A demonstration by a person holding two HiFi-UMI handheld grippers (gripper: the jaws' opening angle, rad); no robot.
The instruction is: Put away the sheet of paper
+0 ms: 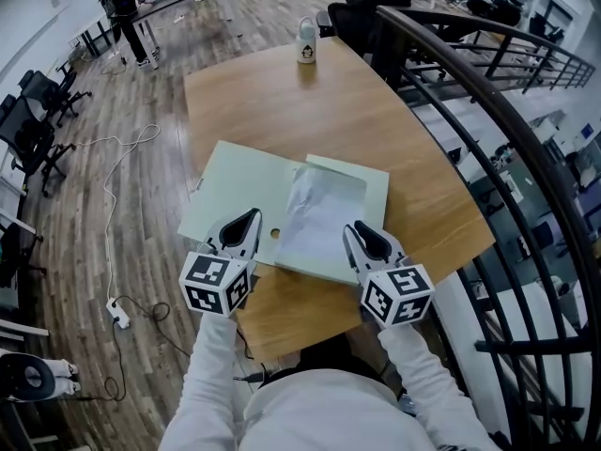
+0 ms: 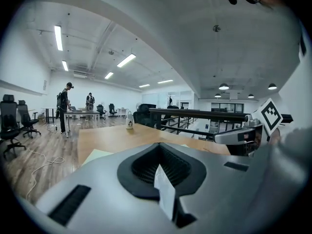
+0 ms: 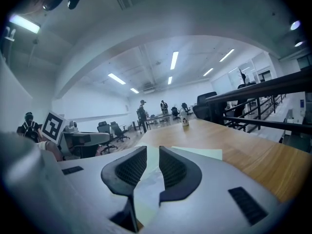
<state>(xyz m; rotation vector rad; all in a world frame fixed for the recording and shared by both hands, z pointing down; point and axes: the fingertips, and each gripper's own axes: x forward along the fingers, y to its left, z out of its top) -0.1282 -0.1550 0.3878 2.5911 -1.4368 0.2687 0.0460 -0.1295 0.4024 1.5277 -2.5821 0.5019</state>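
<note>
An open pale green folder (image 1: 239,181) lies on the wooden table (image 1: 282,101), and a white sheet of paper (image 1: 315,209) rests in its right half. Over the left flap's near edge, my left gripper (image 1: 246,224) is shut. In the left gripper view its jaws (image 2: 158,145) pinch a thin pale edge (image 2: 165,191), apparently that flap. My right gripper (image 1: 357,238) sits at the near edge of the folder's right half. Seen from its own view, the right gripper (image 3: 152,152) has a gap between its jaws, and a pale sheet (image 3: 146,184) runs through it without the pads pressing on it.
A small white bottle (image 1: 306,40) stands at the table's far edge. A dark curved railing (image 1: 488,92) runs close along the right side. Office chairs (image 1: 362,12) stand behind the table. A cable (image 1: 117,186) and power strip (image 1: 119,313) lie on the floor at left; a person (image 1: 127,12) stands far off.
</note>
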